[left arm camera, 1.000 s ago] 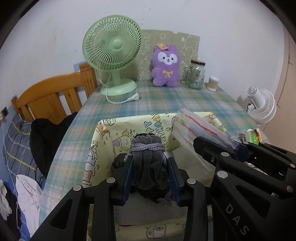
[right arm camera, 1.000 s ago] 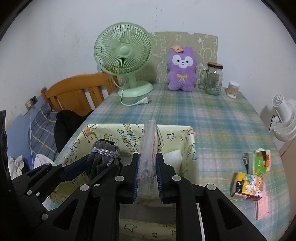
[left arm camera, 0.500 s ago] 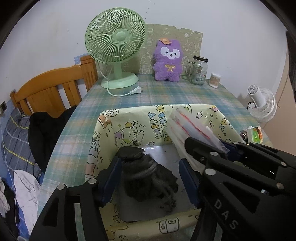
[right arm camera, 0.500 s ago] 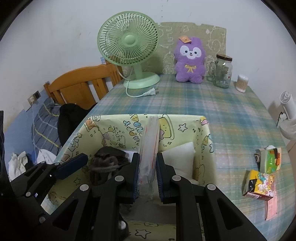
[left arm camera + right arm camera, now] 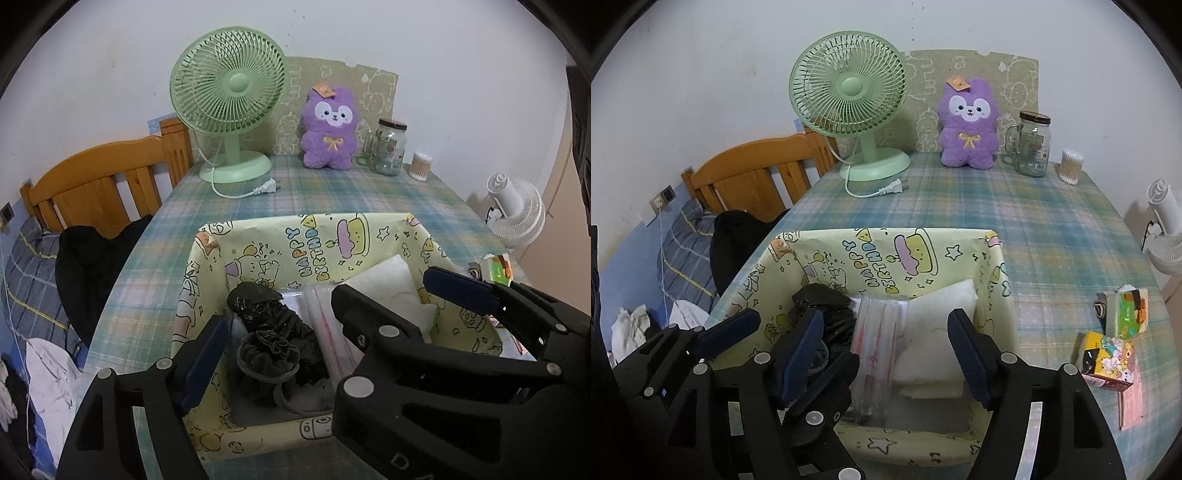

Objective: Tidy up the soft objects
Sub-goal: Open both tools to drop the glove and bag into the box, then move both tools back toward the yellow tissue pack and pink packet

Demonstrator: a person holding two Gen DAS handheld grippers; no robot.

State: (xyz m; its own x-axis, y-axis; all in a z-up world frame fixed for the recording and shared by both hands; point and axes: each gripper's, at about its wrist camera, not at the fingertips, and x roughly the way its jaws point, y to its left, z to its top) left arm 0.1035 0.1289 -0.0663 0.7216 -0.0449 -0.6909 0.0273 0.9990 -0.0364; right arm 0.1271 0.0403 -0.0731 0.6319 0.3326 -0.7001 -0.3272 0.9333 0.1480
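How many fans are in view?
2. A green desk fan stands at the table's far left; a white fan sits off its right edge, partly cut off.

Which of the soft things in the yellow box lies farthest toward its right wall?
The white folded pad. It rests against the box's right side, with the clear zip bags at its left and the dark drawstring pouch farthest left.

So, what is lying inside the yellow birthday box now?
Inside the yellow box lie a dark drawstring pouch, black bags, clear zip bags and white foam. Anything beneath them is covered.
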